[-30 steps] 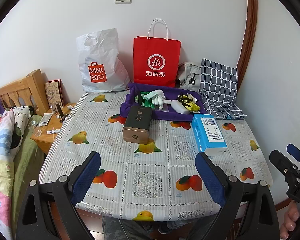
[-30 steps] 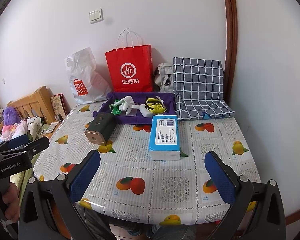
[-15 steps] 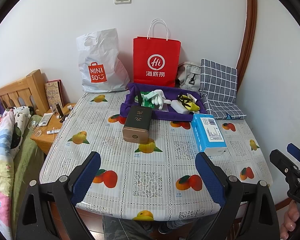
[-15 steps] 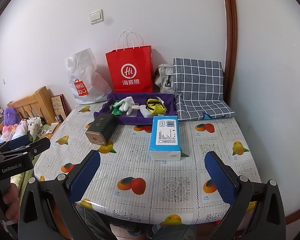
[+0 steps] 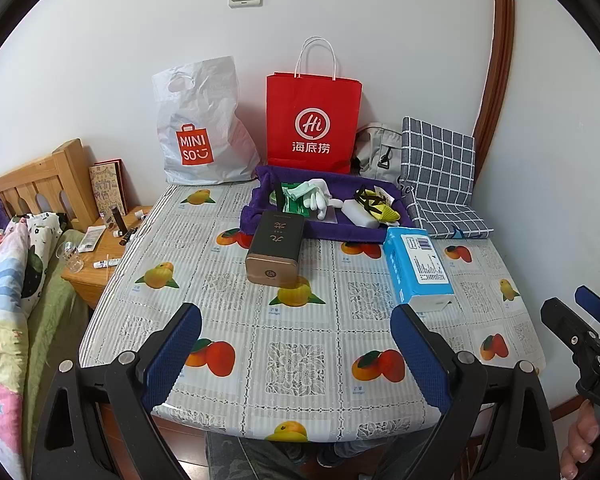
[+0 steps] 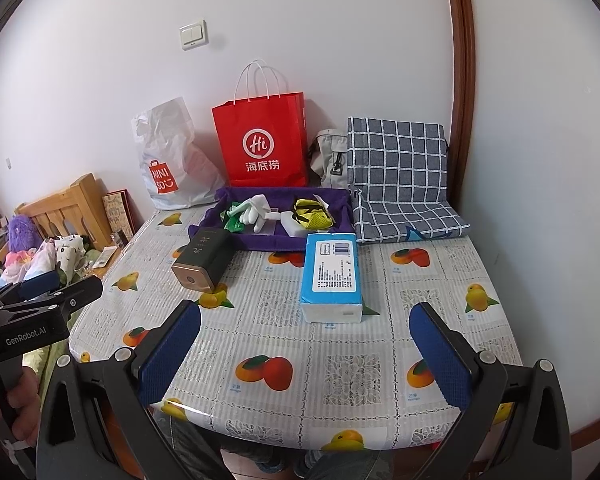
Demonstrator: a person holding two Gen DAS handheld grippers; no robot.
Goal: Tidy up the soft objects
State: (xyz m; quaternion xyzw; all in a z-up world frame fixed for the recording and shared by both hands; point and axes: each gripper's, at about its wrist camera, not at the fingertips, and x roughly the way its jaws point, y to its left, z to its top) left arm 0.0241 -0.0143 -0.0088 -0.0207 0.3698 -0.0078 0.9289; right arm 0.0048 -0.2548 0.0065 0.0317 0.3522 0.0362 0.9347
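A blue tissue pack (image 5: 416, 266) (image 6: 332, 274) lies on the fruit-print table (image 5: 300, 360) (image 6: 340, 372). Behind it, a purple tray (image 5: 256, 216) (image 6: 204, 224) holds white gloves (image 5: 316, 198) (image 6: 256, 210), a green packet (image 5: 294, 202), a white block (image 5: 360, 214) and a yellow-black pouch (image 5: 382, 206) (image 6: 314, 214). A dark tin (image 5: 276, 246) (image 6: 204, 258) lies in front of the tray. My left gripper (image 5: 296, 354) and right gripper (image 6: 304, 354) are open and empty above the table's near edge.
A red paper bag (image 5: 312, 120), a white Miniso bag (image 5: 202, 128), a grey pouch (image 5: 378, 152) and a checked cushion (image 5: 440, 176) stand along the back wall. A bed (image 5: 8, 280) and a cluttered nightstand (image 5: 100, 248) are at the left.
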